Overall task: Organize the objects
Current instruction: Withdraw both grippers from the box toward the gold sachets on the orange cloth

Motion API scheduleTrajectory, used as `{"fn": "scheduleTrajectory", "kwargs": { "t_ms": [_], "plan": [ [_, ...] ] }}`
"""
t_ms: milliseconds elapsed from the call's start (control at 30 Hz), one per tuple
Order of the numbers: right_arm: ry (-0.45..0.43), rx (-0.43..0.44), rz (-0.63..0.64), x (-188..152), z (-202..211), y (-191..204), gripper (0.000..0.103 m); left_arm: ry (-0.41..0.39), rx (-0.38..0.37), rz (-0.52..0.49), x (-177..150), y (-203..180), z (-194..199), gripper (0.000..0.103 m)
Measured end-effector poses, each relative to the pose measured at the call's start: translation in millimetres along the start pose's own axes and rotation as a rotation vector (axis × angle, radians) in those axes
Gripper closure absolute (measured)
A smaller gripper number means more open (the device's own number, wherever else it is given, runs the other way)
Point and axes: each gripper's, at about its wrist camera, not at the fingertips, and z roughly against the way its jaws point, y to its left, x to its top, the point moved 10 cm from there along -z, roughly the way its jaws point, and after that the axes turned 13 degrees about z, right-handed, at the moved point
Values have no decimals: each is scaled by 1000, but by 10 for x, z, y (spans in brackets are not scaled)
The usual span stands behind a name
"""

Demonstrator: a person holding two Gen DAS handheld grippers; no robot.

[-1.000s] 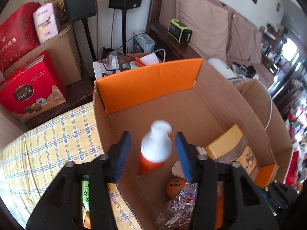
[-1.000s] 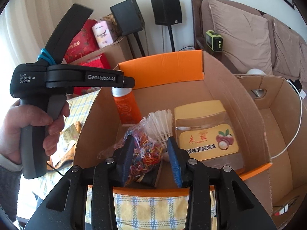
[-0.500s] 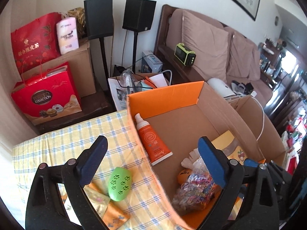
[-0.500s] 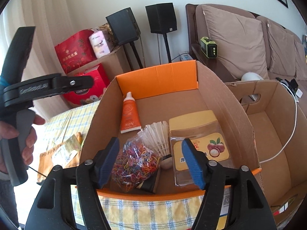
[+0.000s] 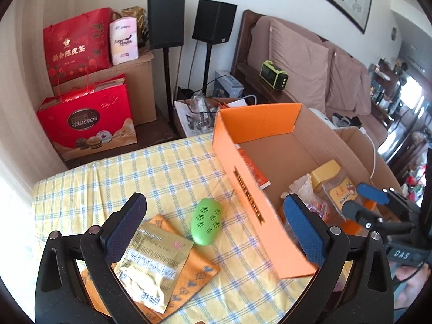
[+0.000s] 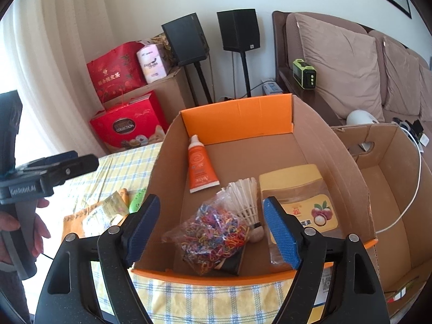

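An open cardboard box (image 6: 337, 159) with orange flaps (image 5: 256, 124) stands on the checked tablecloth. In it lie an orange tube (image 6: 199, 170), a bag of coloured rubber bands (image 6: 213, 232), a white shuttlecock (image 6: 245, 202) and a yellow-lidded jar (image 6: 299, 197). My left gripper (image 5: 213, 232) is open and empty above the cloth, left of the box, over a green oval case (image 5: 206, 221) and a gold sachet (image 5: 151, 267) lying on an orange packet (image 5: 197, 278). My right gripper (image 6: 213, 235) is open and empty at the box's near edge, above the rubber bands.
A second, empty cardboard box (image 6: 391, 178) stands to the right with a white cable (image 6: 413, 189) over it. Red gift bags (image 5: 86, 116), two speakers on stands (image 5: 189, 21) and a sofa (image 5: 310, 62) lie behind the table.
My left gripper let go of the orange tube in the box, opened wide and drew back left over the cloth. My right gripper opened and pulled back slightly.
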Motion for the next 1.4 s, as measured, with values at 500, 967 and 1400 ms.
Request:
{"fn": "scheduleTrajectory", "kwargs": {
  "t_ms": [500,967,1400],
  "plan": [
    [-3,65,71,140,-30,520,14,5,56,122,-318,861,288,0],
    [6,129,138,194,-133,1132,14,-17,127,198,-581,1496,488,0],
    [29,168,199,183,-314,1629,14,-66,204,210,-705,1820,674,0]
  ]
}}
